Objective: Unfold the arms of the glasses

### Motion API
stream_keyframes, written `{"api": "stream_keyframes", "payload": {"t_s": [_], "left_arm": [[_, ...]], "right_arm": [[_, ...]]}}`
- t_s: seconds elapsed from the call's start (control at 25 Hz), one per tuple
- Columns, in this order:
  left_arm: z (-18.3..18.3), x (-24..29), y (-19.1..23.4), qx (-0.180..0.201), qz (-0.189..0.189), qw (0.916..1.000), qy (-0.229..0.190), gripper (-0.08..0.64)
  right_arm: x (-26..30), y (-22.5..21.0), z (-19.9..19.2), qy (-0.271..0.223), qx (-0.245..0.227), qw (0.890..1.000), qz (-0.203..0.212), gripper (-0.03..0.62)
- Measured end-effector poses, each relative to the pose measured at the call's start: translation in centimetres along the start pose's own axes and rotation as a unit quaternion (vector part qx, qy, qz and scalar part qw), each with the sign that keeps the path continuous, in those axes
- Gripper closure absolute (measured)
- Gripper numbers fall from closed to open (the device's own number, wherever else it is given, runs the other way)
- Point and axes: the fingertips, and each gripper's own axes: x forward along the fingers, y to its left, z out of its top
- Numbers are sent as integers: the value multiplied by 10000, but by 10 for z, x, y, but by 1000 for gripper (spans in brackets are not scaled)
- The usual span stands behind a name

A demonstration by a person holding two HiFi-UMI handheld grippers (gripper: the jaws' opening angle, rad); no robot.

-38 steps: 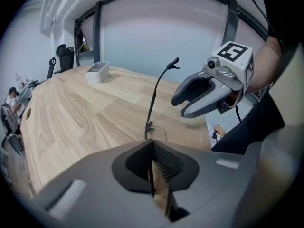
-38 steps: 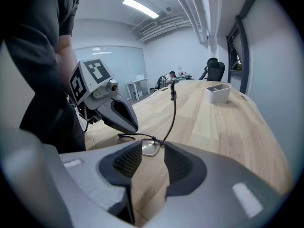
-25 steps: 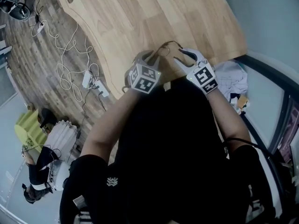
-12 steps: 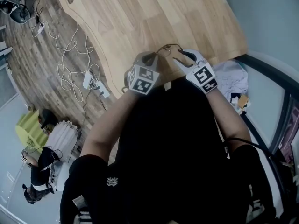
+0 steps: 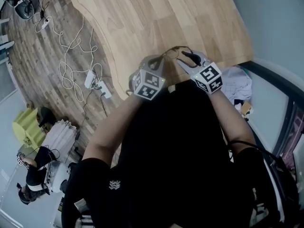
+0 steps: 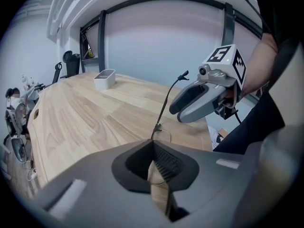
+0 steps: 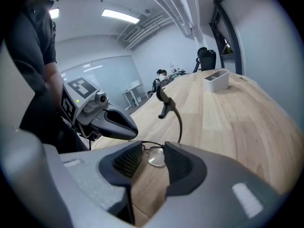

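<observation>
So the left gripper has just snapped shut. Its pads are pressed together on the glasses right by a hinge, as far as I can tell, with the thin arm poking up out of the tips. My guess is both ends are now secured and swinging that arm open comes next. The glasses sit between the two grippers, over the near edge of the table. The right gripper is barely spread and looks clamped across one lens. Only its own view shows that lens. The head view just gives dark wire, plus cables on the floor.
</observation>
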Motion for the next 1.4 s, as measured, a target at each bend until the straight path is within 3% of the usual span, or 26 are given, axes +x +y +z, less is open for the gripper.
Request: {"api": "stream_keyframes", "payload": {"t_s": [0.2,0.52,0.6,1.0,1.4], "left_arm": [[-3,10,9,-112,57,9999,99,490],[-18,32,6,-308,-215,9979,526,495],[-16,32,4,-273,-256,9981,482,531],[-1,9,-8,103,-370,9993,10,532],[-5,2,-9,103,-376,9991,-163,532]], "right_arm": [[1,4,-1,7,25,10000,-34,454],[-8,2,-15,43,178,9997,-189,454],[-10,0,-16,27,212,9995,-234,454],[-12,-5,4,-469,758,9959,-141,454],[1,0,25,-510,528,9973,-14,454]]}}
